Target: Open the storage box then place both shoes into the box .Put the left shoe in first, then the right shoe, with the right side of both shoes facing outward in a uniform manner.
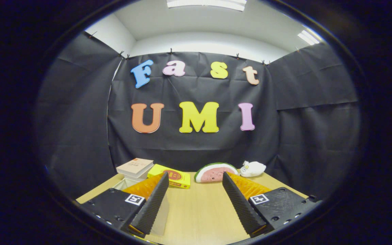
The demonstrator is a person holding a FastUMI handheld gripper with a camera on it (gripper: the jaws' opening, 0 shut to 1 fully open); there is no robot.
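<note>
1. Gripper view: I see my hand-held gripper (196, 199) up over the worktop (196, 217). Its two fingers stand wide apart, with nothing between them but bare wood.
2. I cannot spot the shoes from here. Past the left finger, near the far left corner of the worktop, I see part of a pale, see-through thing (125, 183). It may be the storage box, but I cannot tell, and I cannot tell if it is open or closed.
3. So I cannot say which step I am in. Wide, free fingers fit the time when the box is yet to be opened. They also fit the time when both shoes are already put away.
4. To judge more, I would need to see the box and the shoes.
5. Along the far edge of the worktop there is a stack of books (135, 168), a yellow box (170, 179), a toy watermelon slice (215, 172) and a small white soft toy (253, 168).
6. The books and the yellow box have writing on them, but it is too small for me to read. Each side of the gripper has a black-and-white square marker (135, 199).
</note>
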